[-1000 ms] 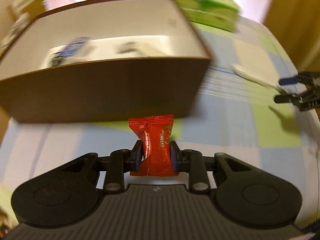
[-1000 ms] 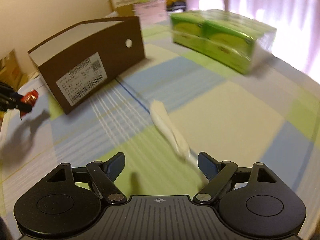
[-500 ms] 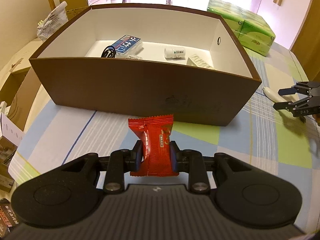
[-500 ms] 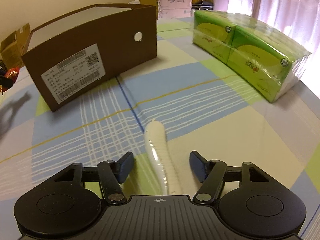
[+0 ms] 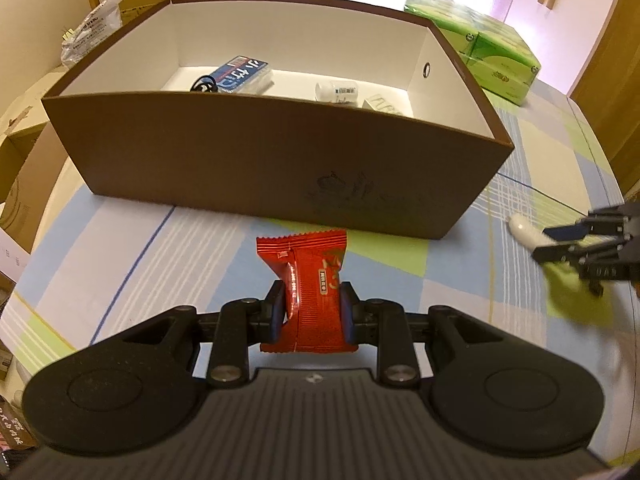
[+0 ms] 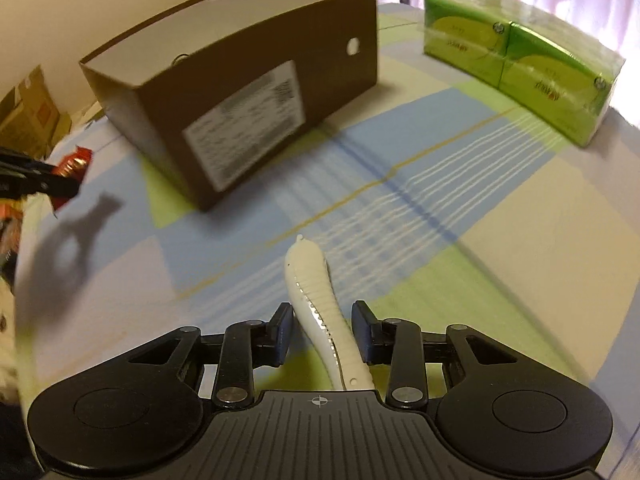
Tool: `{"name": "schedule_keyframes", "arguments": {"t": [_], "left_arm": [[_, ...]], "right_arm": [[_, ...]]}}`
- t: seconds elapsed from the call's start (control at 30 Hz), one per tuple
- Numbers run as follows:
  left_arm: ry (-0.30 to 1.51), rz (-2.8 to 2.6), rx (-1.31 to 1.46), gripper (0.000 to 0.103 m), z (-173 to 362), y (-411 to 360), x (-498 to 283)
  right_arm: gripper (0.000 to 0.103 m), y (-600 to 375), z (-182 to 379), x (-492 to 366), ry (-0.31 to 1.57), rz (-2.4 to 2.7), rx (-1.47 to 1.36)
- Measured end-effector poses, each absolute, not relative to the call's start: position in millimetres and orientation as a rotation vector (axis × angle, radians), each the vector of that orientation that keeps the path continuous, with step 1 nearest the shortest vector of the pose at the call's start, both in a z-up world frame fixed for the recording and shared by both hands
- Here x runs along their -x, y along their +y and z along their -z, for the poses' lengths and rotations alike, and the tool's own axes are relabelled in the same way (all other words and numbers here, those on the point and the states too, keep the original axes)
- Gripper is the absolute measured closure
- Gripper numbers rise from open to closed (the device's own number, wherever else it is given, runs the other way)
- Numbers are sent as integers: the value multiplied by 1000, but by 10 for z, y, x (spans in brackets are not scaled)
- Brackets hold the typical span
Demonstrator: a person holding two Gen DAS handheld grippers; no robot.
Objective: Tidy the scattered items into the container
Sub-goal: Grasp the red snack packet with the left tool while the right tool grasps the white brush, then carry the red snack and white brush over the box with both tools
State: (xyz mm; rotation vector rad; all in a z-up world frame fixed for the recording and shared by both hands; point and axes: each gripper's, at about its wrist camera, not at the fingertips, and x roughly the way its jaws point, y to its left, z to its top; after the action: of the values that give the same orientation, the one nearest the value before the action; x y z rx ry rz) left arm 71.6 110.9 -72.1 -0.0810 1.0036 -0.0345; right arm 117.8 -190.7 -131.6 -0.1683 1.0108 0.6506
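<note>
We hold a red crinkle-edged foil snack packet clamped upright between the two pads of the left gripper. The packet hangs above the checked cloth of the desk, in front of the near long wall of the open brown cardboard box with white inner walls, and does not touch it. In the right wrist view the same packet appears at the left edge, beside the near corner of the box.

Inside the box we see a blue-and-white flat pack with a black looped item at its near end, a small white bottle lying on its side, and a pale small carton partly hidden by the near wall.

The right gripper straddles a white ribbed, elongated plastic item that lies on the desk. Its pads stand just beside the item on either side; the right pad looks to touch it, a thin gap shows at the left pad, and we cannot tell whether the grip is complete. In the left wrist view the right gripper is blurred at the right edge, with the rounded end of the white item projecting from it toward the box corner.

A green film-wrapped multipack of tissue boxes stands on the desk beyond the box, well apart from both grippers. Cardboard cartons stand off the left edge of the desk.
</note>
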Motion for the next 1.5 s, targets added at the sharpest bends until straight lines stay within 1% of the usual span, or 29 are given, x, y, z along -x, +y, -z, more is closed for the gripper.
{"name": "schedule_keyframes", "arguments": {"t": [0.1, 0.3, 0.37, 0.4, 0.57, 0.6, 0.63, 0.7, 0.83, 0.97, 1.23, 1.5], "left_arm": [[1009, 43, 86, 80, 740, 1102, -702], [1016, 52, 81, 80, 770, 1126, -672], [1019, 57, 80, 80, 775, 1141, -662], [1018, 60, 79, 80, 776, 1144, -658], [1023, 89, 77, 80, 797, 1146, -653], [1023, 95, 77, 80, 802, 1148, -656], [1024, 100, 78, 80, 803, 1149, -662], [1022, 113, 80, 80, 796, 1155, -665], [1018, 144, 78, 80, 767, 1175, -670], [1009, 177, 77, 80, 716, 1235, -671], [975, 251, 47, 80, 465, 1433, -639], [896, 322, -2, 80, 79, 1648, -756]], "right_arm": [[64, -1743, 1324, -1087, 1003, -665, 131], [63, -1543, 1355, -1046, 951, -667, 185], [60, -1535, 1364, -1064, 947, -666, 187], [51, -1531, 1370, -1065, 945, -664, 187], [51, -1455, 1385, -965, 924, -633, 245], [59, -1445, 1387, -944, 918, -625, 251], [72, -1440, 1381, -926, 914, -617, 258], [77, -1444, 1364, -913, 924, -601, 249], [77, -1479, 1340, -867, 945, -556, 204], [77, -1586, 1219, -814, 935, -506, 92], [77, -1797, 830, -674, 840, -455, -206], [77, -1734, 570, -486, 747, -380, -302]]}}
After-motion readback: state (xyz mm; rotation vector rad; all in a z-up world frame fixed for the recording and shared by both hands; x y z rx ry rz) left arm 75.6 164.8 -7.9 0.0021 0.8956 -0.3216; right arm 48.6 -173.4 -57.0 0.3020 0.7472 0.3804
